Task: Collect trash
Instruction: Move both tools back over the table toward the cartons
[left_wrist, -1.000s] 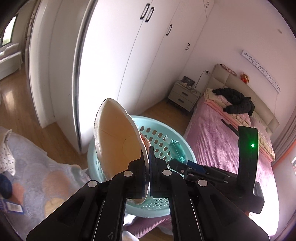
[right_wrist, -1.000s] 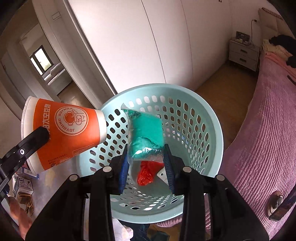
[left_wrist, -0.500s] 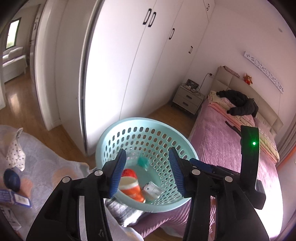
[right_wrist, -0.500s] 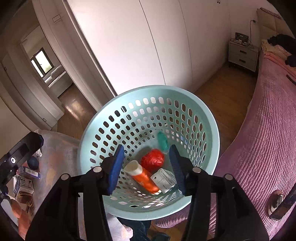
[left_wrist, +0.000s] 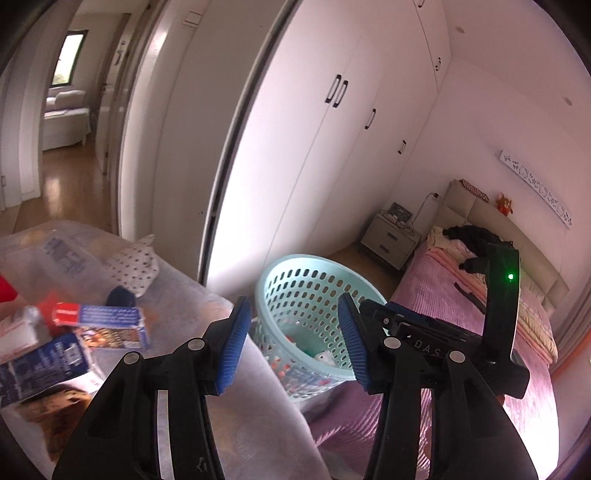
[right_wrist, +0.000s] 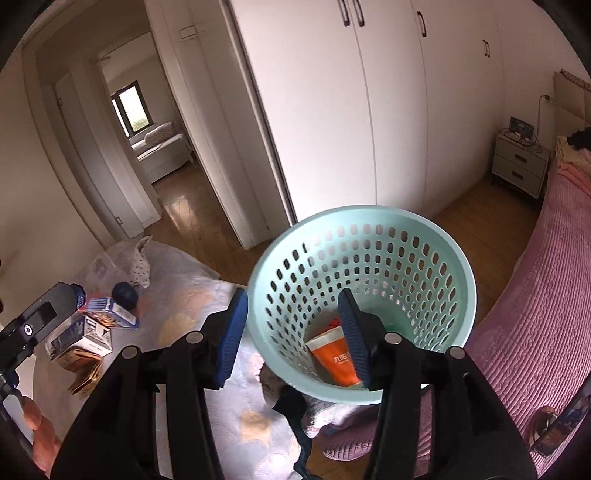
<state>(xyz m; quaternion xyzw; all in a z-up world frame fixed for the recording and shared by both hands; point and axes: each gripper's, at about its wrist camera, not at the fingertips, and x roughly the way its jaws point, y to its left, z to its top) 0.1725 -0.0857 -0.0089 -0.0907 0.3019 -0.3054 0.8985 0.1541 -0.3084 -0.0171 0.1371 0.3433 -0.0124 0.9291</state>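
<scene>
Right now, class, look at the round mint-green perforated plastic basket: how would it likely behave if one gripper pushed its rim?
The mint-green perforated plastic basket is probably light: thin walls full of holes, holding only the orange paper cup and a few scraps. It appears to lean on bunched bedding, so a rim push would likely tip it. The moulded plastic looks fairly stiff.

Black claw (left_wrist: 291, 341) arms, ribbed blue pads (left_wrist: 233, 345), silver screws.
</scene>
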